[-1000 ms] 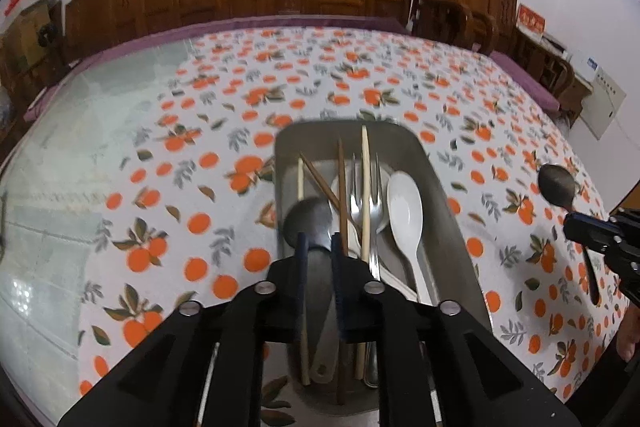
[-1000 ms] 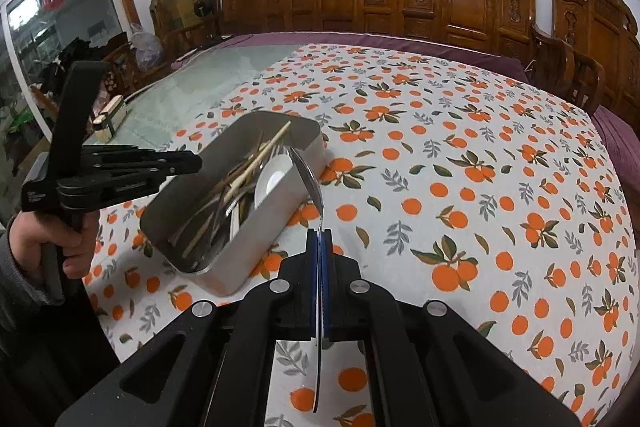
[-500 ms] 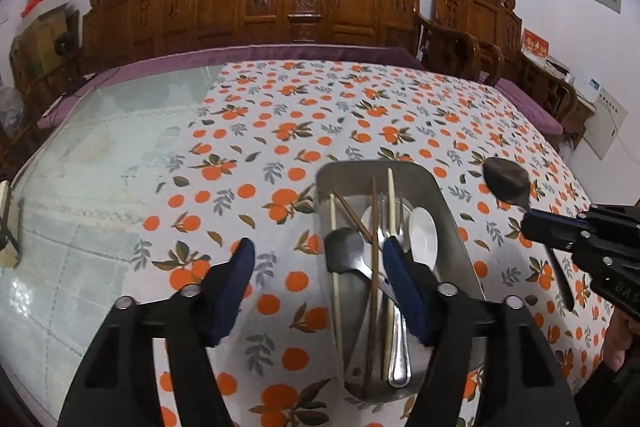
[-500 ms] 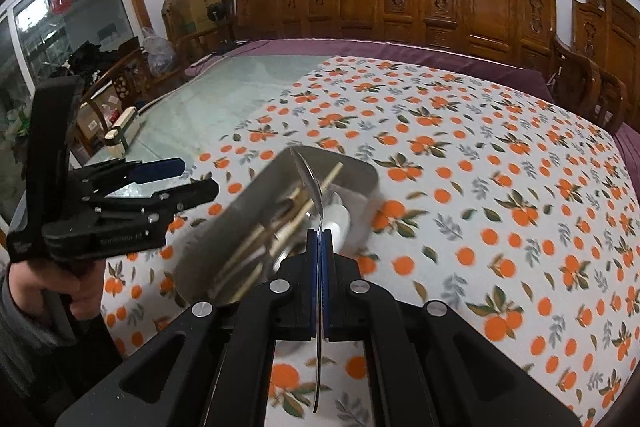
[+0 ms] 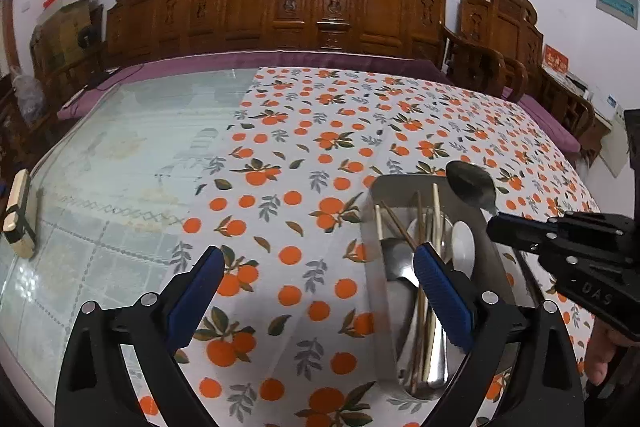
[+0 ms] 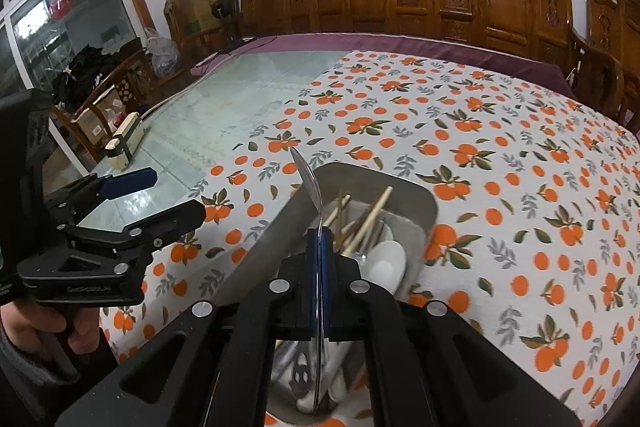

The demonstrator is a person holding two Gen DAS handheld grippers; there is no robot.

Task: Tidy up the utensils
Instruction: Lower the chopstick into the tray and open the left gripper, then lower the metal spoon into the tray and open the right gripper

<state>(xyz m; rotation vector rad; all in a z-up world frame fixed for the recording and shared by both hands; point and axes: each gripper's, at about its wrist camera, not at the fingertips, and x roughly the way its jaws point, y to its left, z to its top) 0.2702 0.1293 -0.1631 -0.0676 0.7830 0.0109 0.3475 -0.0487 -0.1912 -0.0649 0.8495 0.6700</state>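
A metal tray [image 5: 374, 291] on the orange-print cloth holds chopsticks [image 5: 437, 211], a white ceramic spoon [image 5: 464, 243], a metal spoon [image 5: 400, 265] and a fork. My left gripper [image 5: 316, 251] hovers at the tray's left side, its jaws opening wide with nothing between them. My right gripper [image 6: 320, 237] is shut on the handle of a steel spoon [image 6: 306, 179], whose bowl points up over the tray [image 6: 400, 183]. The left wrist view shows that spoon [image 5: 470, 185] above the tray's far right corner. From the right wrist camera the left gripper [image 6: 180, 195] appears at the left, in a person's hand.
The orange-print cloth [image 5: 320, 147] covers the right part of a glass-topped table [image 5: 120, 167]. A small wooden block [image 5: 18, 215] lies on the glass near the left edge. Carved wooden chairs [image 5: 320, 11] line the far side.
My left gripper let go of a spoon into the tray, opened wide and drew back to the left. My right gripper carried its steel spoon leftward to over the tray.
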